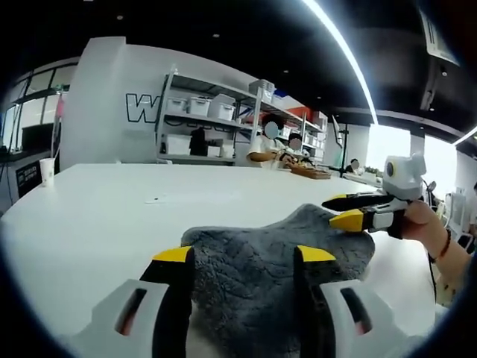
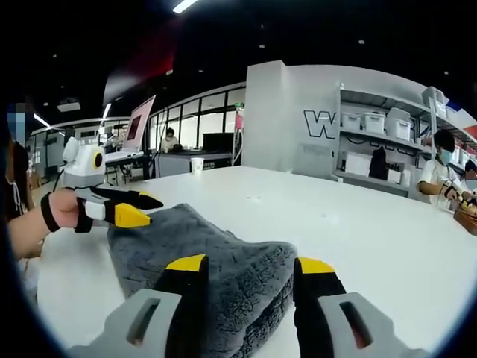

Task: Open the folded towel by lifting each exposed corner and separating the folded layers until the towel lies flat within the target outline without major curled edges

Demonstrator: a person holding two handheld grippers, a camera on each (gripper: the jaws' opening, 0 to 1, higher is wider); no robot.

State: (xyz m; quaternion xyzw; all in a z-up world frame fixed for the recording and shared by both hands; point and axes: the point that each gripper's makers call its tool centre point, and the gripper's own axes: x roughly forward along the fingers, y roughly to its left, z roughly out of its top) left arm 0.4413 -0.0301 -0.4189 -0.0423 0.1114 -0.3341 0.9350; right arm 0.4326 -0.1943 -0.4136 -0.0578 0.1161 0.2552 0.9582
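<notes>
A grey fluffy towel (image 1: 261,261) lies bunched and folded on the white table (image 1: 104,209). My left gripper (image 1: 244,257) stands open, its yellow-tipped jaws straddling the towel's near edge. My right gripper (image 1: 340,209) comes in from the right, held by a hand, with its jaws apart at the towel's far right corner. In the right gripper view the same towel (image 2: 223,276) sits between the open jaws of my right gripper (image 2: 251,265). My left gripper (image 2: 149,209) is at the towel's far left edge, jaws slightly apart.
The table (image 2: 358,224) stretches wide and bare beyond the towel. A paper cup (image 1: 48,170) stands at its far left edge. Shelves with white bins (image 1: 216,112) and a person (image 2: 440,171) are behind the table. A wooden tray (image 1: 309,172) rests far back.
</notes>
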